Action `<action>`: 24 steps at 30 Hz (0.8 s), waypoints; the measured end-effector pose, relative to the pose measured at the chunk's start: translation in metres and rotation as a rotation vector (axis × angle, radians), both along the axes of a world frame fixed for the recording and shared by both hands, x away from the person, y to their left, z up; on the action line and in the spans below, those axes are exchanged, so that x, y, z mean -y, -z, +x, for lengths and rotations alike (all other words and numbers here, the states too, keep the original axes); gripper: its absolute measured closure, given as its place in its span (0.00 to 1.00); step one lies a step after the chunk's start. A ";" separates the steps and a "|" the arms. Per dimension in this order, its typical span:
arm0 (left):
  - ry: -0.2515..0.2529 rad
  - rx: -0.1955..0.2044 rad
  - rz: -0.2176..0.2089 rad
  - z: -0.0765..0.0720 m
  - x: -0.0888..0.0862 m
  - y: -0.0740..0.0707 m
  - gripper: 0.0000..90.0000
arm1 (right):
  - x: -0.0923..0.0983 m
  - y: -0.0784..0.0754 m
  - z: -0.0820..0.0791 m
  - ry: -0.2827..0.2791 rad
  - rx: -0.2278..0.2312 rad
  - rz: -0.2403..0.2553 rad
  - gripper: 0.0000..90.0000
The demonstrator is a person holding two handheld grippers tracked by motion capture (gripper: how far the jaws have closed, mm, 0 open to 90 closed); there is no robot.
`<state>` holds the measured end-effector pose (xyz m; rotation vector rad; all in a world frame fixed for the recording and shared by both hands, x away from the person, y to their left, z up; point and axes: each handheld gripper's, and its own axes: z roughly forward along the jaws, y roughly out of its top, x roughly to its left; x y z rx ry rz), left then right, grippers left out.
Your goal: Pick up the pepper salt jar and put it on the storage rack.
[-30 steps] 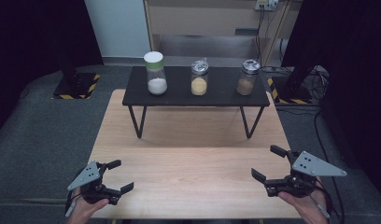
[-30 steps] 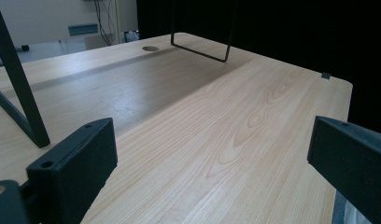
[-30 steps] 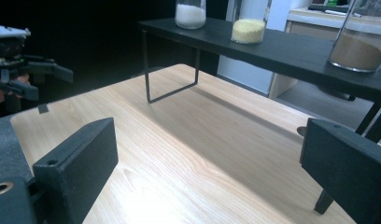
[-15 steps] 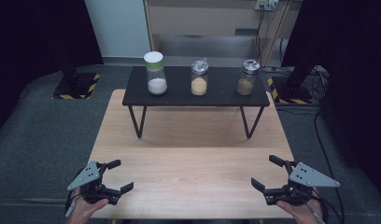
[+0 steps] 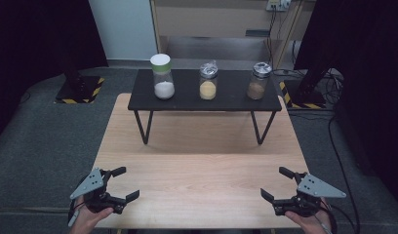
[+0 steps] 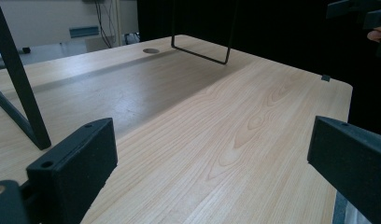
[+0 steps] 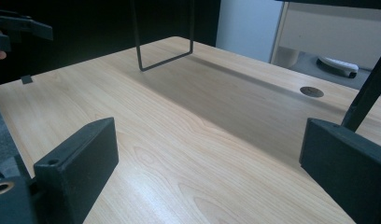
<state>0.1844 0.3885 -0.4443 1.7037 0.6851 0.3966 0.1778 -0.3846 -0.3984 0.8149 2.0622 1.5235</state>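
Observation:
My left gripper (image 5: pixel 129 183) hovers low over the front left corner of the pale wooden table (image 5: pixel 202 165), jaws wide apart with nothing between them. My right gripper (image 5: pixel 272 182) sits at the front right corner, also open and empty. In the left gripper view my left gripper (image 6: pixel 212 163) frames bare wood between its two black jaws. The right gripper view likewise has bare tabletop between the jaws of my right gripper (image 7: pixel 207 163). Each gripper points inward across the table.
A low black stand (image 5: pixel 226 100) on thin wire legs (image 6: pixel 18 84) crosses the back of the table. On it stand a white-lidded jar of white powder (image 5: pixel 163 78), a jar of yellow grains (image 5: pixel 208 82) and a jar of brown grains (image 5: pixel 258 81). Grey floor surrounds the table.
My right gripper has sunk toward the tabletop and drawn nearer the front edge. The left gripper has stayed where it was. Both remain open.

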 end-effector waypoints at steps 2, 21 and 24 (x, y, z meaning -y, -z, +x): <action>0.001 0.001 -0.001 0.000 0.000 0.000 0.01 | 0.001 0.003 0.000 0.004 0.002 0.007 0.06; 0.008 0.007 -0.004 0.000 0.000 0.001 0.01 | 0.001 0.019 0.006 0.024 -0.017 -0.009 0.06; 0.009 0.008 -0.003 0.000 0.000 0.000 0.01 | 0.002 0.022 0.008 0.023 -0.025 -0.005 0.06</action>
